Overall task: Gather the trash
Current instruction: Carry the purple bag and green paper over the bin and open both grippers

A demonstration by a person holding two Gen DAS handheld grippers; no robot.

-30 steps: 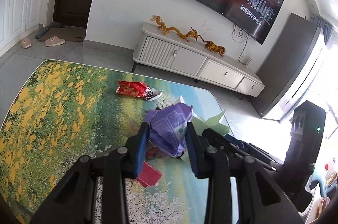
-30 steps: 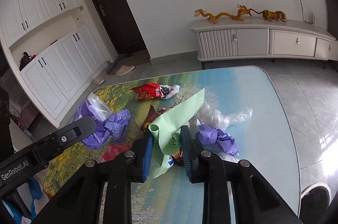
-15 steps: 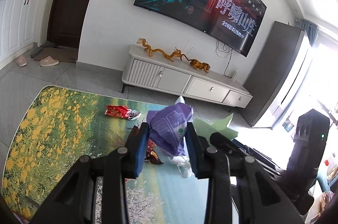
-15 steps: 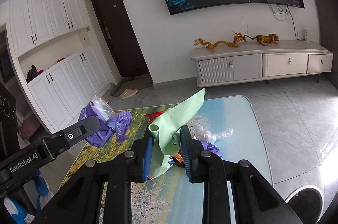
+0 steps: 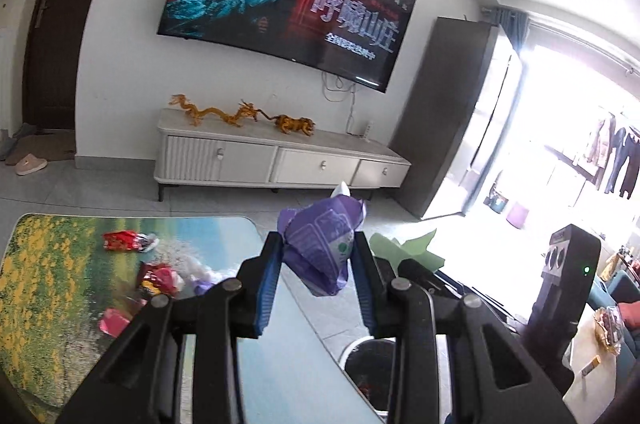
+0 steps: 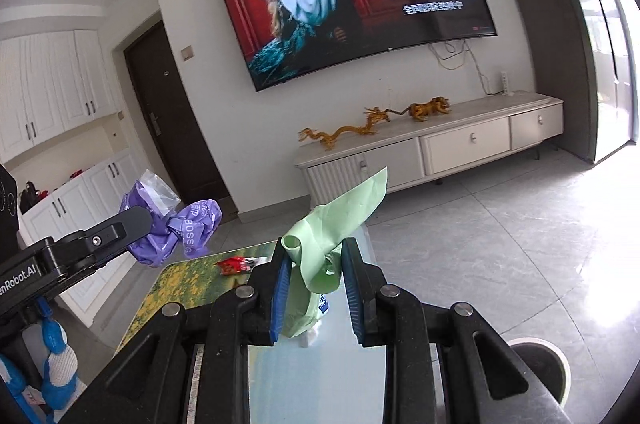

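My left gripper [image 5: 316, 256] is shut on a crumpled purple plastic bag [image 5: 322, 244], held above the table's right edge. The same purple bag [image 6: 180, 228] shows at the left of the right wrist view, with the left gripper's finger [image 6: 120, 228] across it. My right gripper [image 6: 314, 264] is shut on a curled pale green paper [image 6: 332, 220], lifted off the table. A tip of the green paper [image 5: 404, 246] shows in the left wrist view. A red snack wrapper [image 5: 126, 240], a red crumpled packet [image 5: 160, 278] and a pink scrap [image 5: 114, 322] lie on the picture-printed table [image 5: 52, 284].
A dark round trash bin [image 5: 368, 364] with a white rim stands on the floor beside the table's right edge; the bin [image 6: 540, 364] also shows at lower right. A white TV cabinet [image 5: 280, 160] stands against the far wall under the television. Grey tiled floor lies between.
Both grippers have risen and swung right with their loads. The table and its litter have slid down and left in both views, and the bin has come into sight in the left wrist view.
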